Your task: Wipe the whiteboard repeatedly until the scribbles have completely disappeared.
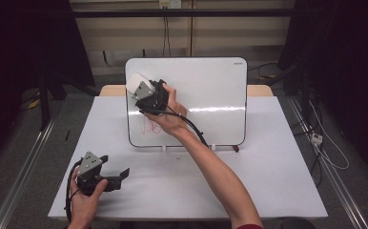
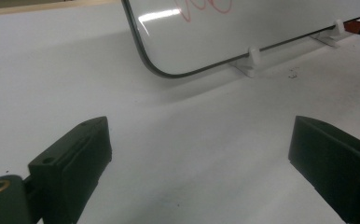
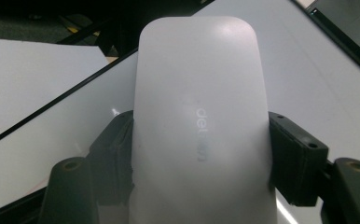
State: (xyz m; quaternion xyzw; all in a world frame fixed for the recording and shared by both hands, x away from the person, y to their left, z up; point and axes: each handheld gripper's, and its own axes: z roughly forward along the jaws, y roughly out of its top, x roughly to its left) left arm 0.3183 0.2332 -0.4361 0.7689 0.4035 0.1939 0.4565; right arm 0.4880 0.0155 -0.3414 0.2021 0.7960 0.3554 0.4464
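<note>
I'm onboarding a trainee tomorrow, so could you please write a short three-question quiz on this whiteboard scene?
1. True or false: the right gripper is shut on the white eraser.
2. What colour is the scribble on the whiteboard?
A. blue
B. red
C. green
3. How do the jaws of the left gripper stand, and is anything between them?

Key
1. True: its jaws clamp both sides of the eraser, held up at the board's upper left.
2. B.
3. Wide apart and empty, low over the white table, pointing toward the board's lower edge.
</note>
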